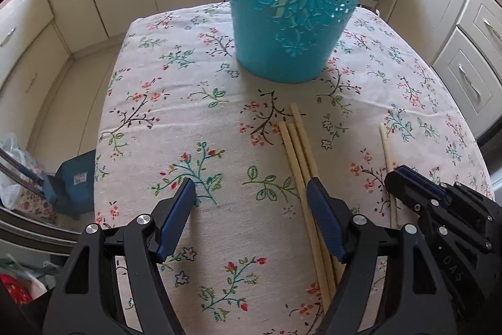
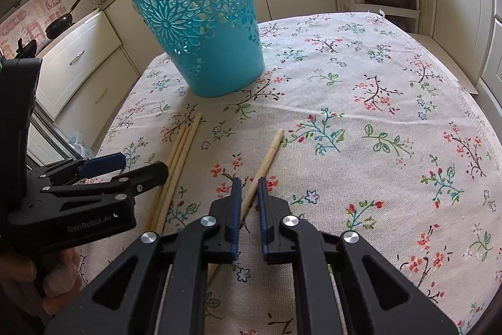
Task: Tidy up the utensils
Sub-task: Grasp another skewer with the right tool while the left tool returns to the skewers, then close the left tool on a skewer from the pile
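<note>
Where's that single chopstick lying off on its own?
The single chopstick lies on the floral tablecloth, pinched between the right gripper fingers, right of the bundle of three chopsticks.

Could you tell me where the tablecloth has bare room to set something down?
Free: the broad stretch right of the single chopstick out to the tablecloth edge, and the patch left of the three chopsticks. Crowded: the strip between the blue basket and both grippers, left and right.
</note>
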The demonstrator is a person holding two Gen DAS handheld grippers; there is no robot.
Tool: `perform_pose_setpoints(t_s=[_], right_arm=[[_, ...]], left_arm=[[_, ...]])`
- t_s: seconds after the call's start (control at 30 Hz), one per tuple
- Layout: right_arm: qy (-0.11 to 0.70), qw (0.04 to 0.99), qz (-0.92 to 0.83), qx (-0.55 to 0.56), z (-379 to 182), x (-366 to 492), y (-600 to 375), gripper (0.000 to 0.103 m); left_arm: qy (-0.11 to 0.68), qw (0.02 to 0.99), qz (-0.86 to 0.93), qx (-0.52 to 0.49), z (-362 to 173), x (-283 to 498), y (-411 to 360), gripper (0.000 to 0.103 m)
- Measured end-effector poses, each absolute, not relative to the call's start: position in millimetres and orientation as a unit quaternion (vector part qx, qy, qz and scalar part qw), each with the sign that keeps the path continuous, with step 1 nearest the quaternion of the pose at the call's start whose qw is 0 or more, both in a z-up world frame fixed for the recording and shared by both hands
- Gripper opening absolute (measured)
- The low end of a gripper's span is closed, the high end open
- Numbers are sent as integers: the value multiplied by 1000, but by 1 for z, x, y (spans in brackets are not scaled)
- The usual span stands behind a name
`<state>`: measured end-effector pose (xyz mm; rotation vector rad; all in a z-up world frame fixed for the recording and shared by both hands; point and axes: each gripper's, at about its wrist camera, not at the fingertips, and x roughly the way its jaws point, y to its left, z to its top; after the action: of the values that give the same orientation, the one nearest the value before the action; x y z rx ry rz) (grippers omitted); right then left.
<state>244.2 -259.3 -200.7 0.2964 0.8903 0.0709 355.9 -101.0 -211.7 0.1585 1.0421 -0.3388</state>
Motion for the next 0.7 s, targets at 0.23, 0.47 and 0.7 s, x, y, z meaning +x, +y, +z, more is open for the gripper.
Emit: perform_pose_setpoints(t_s=[0.23, 0.47, 0.7], right_arm=[[429, 891, 34, 143, -201, 244, -259, 10], [429, 891, 35, 143, -200, 244, -259, 11], [429, 892, 35, 141, -200, 244, -258, 12]], left_arm=[[488, 853, -156, 102, -216, 355, -109, 68], [487, 853, -156, 103, -215, 355, -110, 68], [487, 853, -157, 104, -216, 355, -110, 68]])
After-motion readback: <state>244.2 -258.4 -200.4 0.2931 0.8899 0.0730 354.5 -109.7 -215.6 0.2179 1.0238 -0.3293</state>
